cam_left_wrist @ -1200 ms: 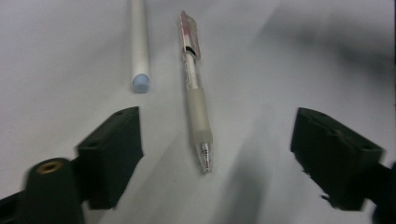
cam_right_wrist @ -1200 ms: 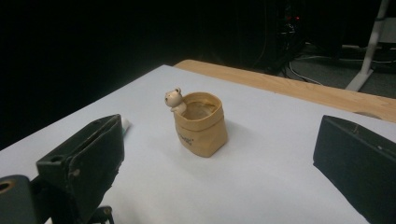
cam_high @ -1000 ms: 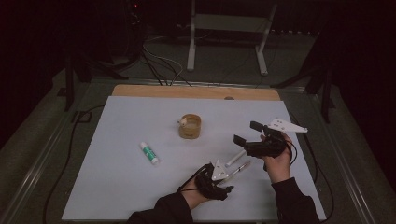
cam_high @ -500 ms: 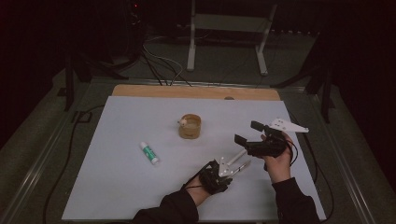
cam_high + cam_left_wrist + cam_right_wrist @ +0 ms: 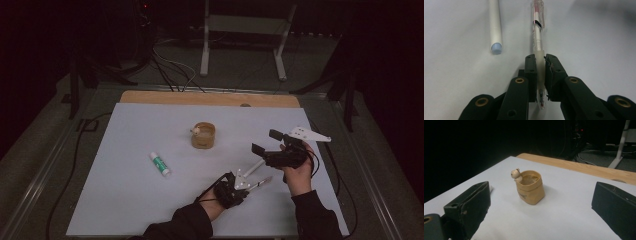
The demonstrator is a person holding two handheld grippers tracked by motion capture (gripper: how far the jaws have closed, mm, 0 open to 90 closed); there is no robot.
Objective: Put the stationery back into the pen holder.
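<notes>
Low on the table [image 5: 125, 200], the left gripper [image 5: 540, 62] has just clamped its jaws on the pen [image 5: 537, 37], gripped near its tip for lifting, beside a white stick [image 5: 494, 25]. Right gripper [image 5: 267, 142] hovers with jaws spread, facing the bear cup [image 5: 529, 186], likely the pen's destination.

Two grippers are showing above the table: the left gripper [image 5: 249, 181] and the right gripper [image 5: 265, 142], each sitting in one of two hands. Two slim stick-shaped things are lying side by side on the white mat [image 5: 125, 150]: one clear pen [image 5: 537, 35] and one white tube [image 5: 495, 27] with a pale blue end. One tan cup [image 5: 530, 187] is standing on the mat, and one small bear figure [image 5: 516, 174] is peeking over its rim. One glue stick [image 5: 160, 164] is lying alone. One wooden board [image 5: 210, 99] is edging the far side.
</notes>
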